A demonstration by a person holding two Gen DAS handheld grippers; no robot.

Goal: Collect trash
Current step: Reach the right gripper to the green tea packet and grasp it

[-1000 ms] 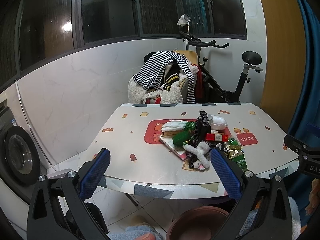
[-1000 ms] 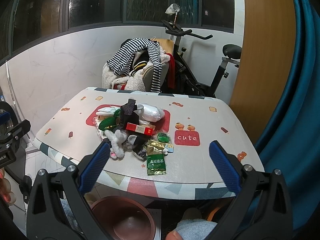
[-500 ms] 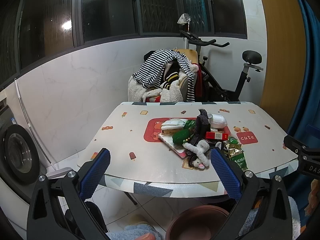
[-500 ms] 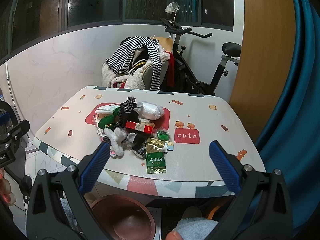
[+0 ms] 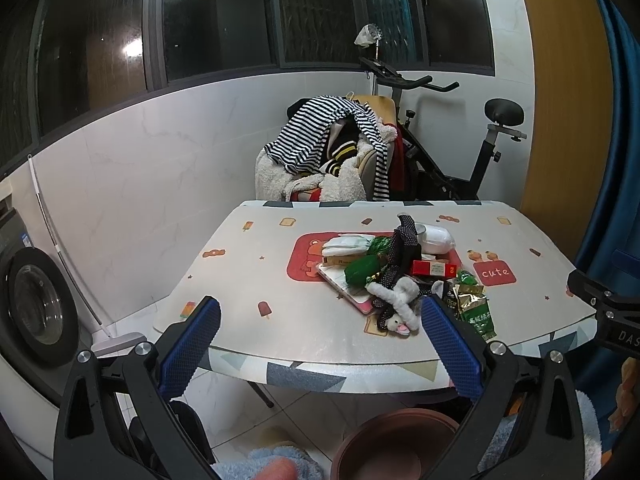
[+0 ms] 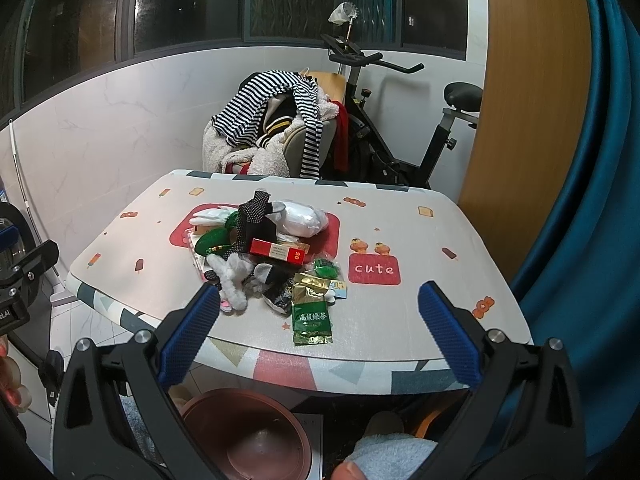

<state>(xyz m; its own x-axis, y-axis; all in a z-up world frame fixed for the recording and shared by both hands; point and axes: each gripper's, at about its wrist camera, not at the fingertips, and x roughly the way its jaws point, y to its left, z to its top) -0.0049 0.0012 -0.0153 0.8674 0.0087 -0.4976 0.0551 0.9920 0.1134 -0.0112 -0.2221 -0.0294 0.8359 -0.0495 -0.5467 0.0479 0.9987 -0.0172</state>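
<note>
A heap of trash sits mid-table: a red box (image 6: 277, 251), a green tea packet (image 6: 311, 314), a white plastic bag (image 6: 301, 216), a dotted black cloth (image 6: 253, 212) and a fuzzy white toy (image 6: 233, 276). The same pile shows in the left wrist view, with the red box (image 5: 434, 268) and the tea packet (image 5: 474, 312). My left gripper (image 5: 320, 344) hangs open before the table's near edge, left of the pile. My right gripper (image 6: 318, 328) is open too, just short of the tea packet. A brown bin (image 6: 246, 436) stands on the floor under the table edge.
The table (image 6: 420, 320) has a patterned cover with a "cute" patch (image 6: 374, 269). Behind it stand a chair heaped with clothes (image 6: 276, 120) and an exercise bike (image 6: 400, 120). A washing machine (image 5: 36, 304) is at the left, a blue curtain (image 6: 580, 200) at the right.
Both grippers have drawn back slightly from the table and risen a little; the pile looks a bit smaller and farther. Nothing was grasped or moved.
</note>
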